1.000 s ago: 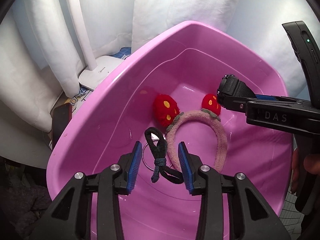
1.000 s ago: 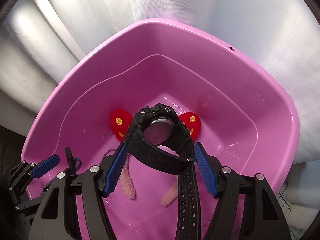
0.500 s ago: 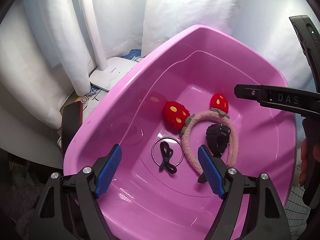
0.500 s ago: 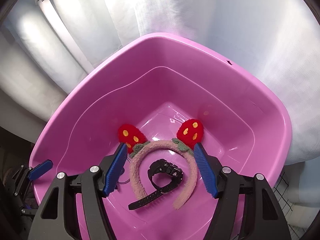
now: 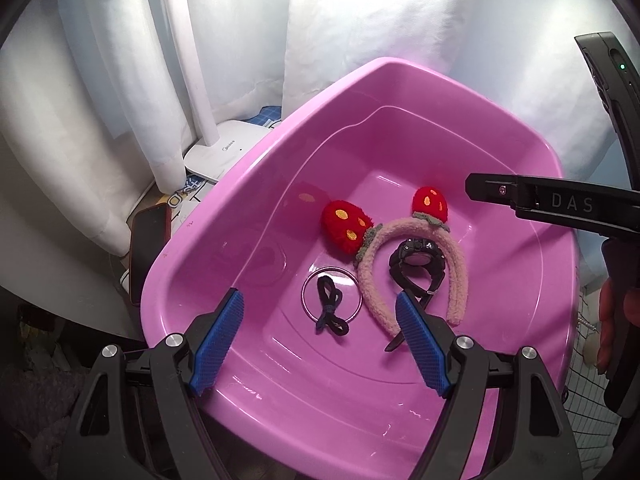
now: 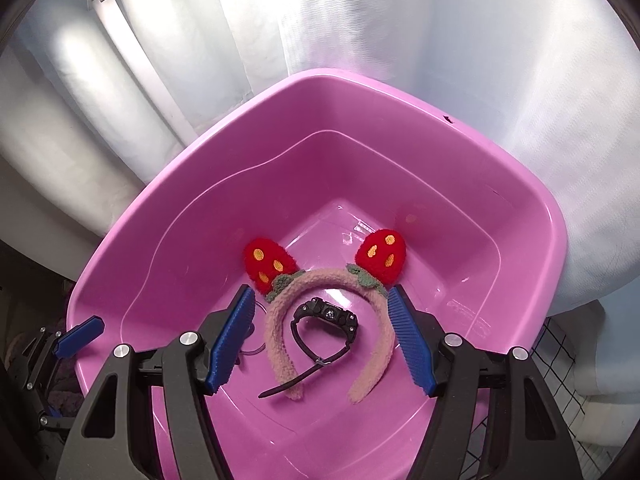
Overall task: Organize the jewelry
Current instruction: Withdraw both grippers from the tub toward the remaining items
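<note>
A pink plastic tub [image 5: 248, 184] [image 6: 520, 184] holds the jewelry. On its floor lies a fuzzy pink headband with two red strawberry ears [image 5: 456, 268] [image 6: 276, 332]. Inside the headband's arch rests a black watch [image 5: 416, 260] [image 6: 326, 316]. To its left a black hair tie [image 5: 330, 312] lies inside a thin silver bangle [image 5: 306, 292]. My left gripper [image 5: 320, 340] hovers open above the tub's near side, nothing between its blue pads. My right gripper [image 6: 322, 336] hangs open over the headband and watch, touching neither; its black body [image 5: 560, 204] shows at the right of the left wrist view.
White curtains [image 5: 360, 20] hang behind the tub. A white lamp base [image 5: 224, 152] with its stem stands at the back left, and a dark phone [image 5: 146, 240] lies beside the tub's left rim. A wire grid [image 6: 568, 360] sits at the right.
The watch dropped from my right gripper onto the tub floor inside the headband. My left gripper spread wider and drew back and up from the hair tie, so the tub looks smaller.
</note>
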`<state>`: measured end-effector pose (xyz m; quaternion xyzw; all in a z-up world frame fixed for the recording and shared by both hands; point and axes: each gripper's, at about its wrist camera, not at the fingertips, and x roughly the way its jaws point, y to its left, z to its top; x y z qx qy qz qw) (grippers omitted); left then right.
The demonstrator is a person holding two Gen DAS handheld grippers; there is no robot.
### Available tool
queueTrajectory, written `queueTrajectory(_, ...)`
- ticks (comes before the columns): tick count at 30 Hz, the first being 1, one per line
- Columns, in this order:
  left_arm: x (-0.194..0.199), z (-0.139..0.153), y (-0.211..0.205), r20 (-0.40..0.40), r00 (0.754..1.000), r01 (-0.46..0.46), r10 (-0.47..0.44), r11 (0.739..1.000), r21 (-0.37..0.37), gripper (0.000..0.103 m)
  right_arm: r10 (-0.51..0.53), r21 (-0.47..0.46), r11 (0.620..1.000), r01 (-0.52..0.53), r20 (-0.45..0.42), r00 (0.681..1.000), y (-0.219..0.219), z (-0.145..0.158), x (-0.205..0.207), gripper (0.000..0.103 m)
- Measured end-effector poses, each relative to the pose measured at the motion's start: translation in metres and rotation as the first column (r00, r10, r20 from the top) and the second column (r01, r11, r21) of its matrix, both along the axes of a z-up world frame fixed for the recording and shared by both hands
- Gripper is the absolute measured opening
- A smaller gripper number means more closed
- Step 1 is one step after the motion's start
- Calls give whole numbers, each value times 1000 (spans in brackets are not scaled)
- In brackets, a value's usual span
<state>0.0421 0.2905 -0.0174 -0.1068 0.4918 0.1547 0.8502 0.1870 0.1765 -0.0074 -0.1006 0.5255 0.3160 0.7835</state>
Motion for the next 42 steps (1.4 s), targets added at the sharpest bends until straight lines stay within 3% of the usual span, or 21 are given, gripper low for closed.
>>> queueTrajectory(17,-24,17,-36,34,999,28,-29,999,24,77,-52,54,997,51,33,998,-51,24,-36,66)
queueTrajectory(25,-32,30,-68,62,995,81,-82,996,28,77,-98,102,991,91,64,993,-96,39,-62,66)
queueTrajectory(31,-37,43,-100,90,985,144,-147,989,36,77,-153,148,979,142,65,986,-157,41,-86,66)
queueTrajectory(35,-38,44,-124,94,977,190,-192,981,38,77,-227,128,967,219,59,972,-214,32,-98,66)
queueTrajectory(42,-39,39,-157,93,960,267,-264,963,-22,80,-415,124,904,410,19,910,-322,14,-128,66)
